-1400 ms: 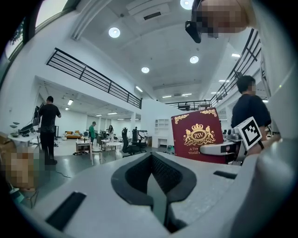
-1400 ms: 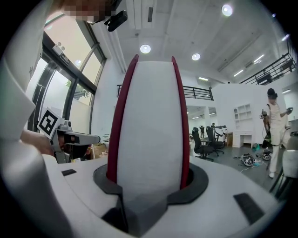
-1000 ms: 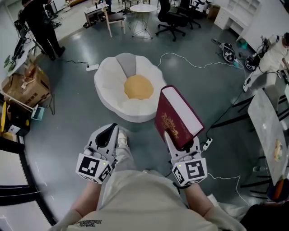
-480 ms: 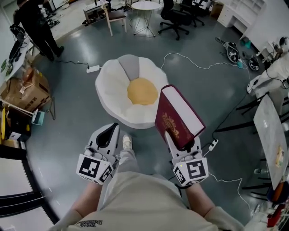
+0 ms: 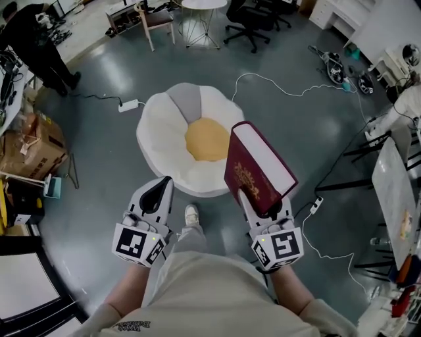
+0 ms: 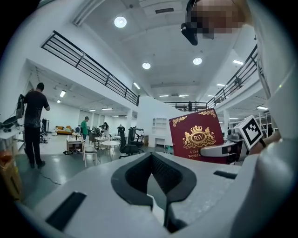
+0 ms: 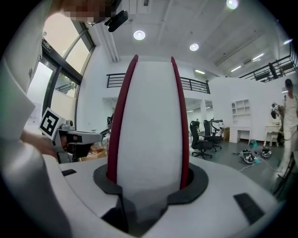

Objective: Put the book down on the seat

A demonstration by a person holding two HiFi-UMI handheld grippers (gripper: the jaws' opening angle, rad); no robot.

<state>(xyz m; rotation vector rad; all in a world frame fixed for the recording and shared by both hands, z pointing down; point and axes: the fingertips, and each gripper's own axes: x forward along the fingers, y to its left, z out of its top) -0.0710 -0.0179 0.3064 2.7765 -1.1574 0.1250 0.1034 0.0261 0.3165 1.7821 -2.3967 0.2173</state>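
A thick dark red book [image 5: 258,168] with gold print stands upright in my right gripper [image 5: 262,203], whose jaws are shut on its lower edge. In the right gripper view the book's white page block [image 7: 150,130] fills the gap between the jaws. The left gripper view shows its cover [image 6: 198,137] to the right. My left gripper [image 5: 158,192] is shut and holds nothing. The seat, a white petal-shaped floor cushion [image 5: 162,135] with a yellow round centre [image 5: 206,139], lies on the floor just ahead of both grippers.
A person's legs and a white shoe [image 5: 191,214] are below the grippers. White cables [image 5: 276,84] run over the grey floor to the right. Cardboard boxes [image 5: 36,141] stand at the left, a glass table [image 5: 398,191] at the right, chairs and a round table [image 5: 201,13] far ahead.
The cushion has come slightly nearer and lower in the head view as the person steps forward. The book and both grippers keep their pose.
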